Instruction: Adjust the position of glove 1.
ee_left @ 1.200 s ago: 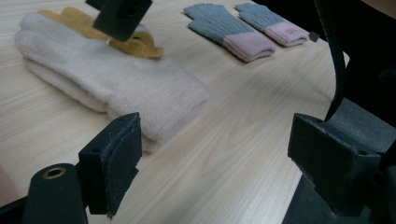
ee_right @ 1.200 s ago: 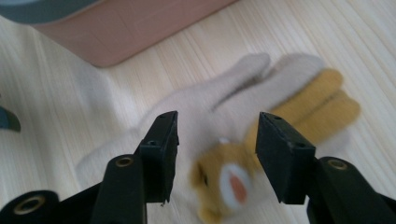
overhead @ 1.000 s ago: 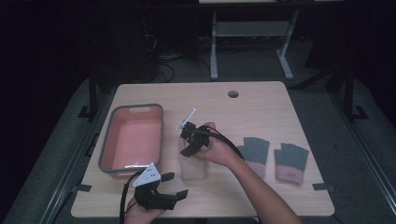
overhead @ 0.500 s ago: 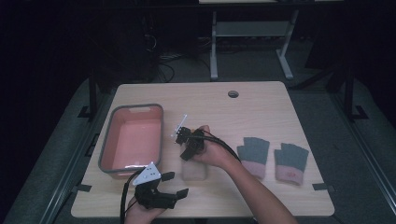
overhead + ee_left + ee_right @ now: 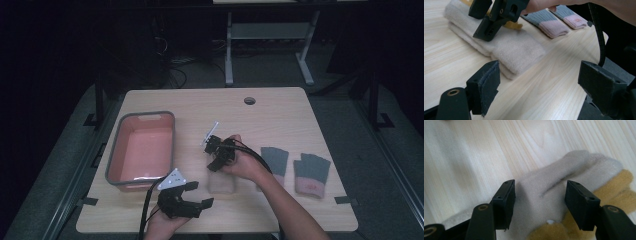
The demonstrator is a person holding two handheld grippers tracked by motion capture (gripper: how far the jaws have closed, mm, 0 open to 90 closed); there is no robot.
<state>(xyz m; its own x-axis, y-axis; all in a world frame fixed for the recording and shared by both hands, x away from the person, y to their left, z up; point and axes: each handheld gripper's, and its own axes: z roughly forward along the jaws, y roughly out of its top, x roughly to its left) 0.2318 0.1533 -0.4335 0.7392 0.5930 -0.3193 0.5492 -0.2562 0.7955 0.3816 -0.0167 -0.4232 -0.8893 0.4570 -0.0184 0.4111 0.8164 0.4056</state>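
Right gripper (image 5: pixel 539 205) stood wide over the cream sock (image 5: pixel 541 195), about to grasp; next: close. Left gripper (image 5: pixel 539 87) wide, empty.

A lab or test room set up for recording. 1 light wood table (image 5: pixel 280 107) with a cable hole (image 5: pixel 249 100) stands on grey carpet (image 5: pixel 345 117) in a dark room. Behind it are the metal legs of a second desk (image 5: pixel 229 55) and loose cables (image 5: pixel 175 62) on the floor. Black rails (image 5: pixel 75 175) run along both sides of the table.
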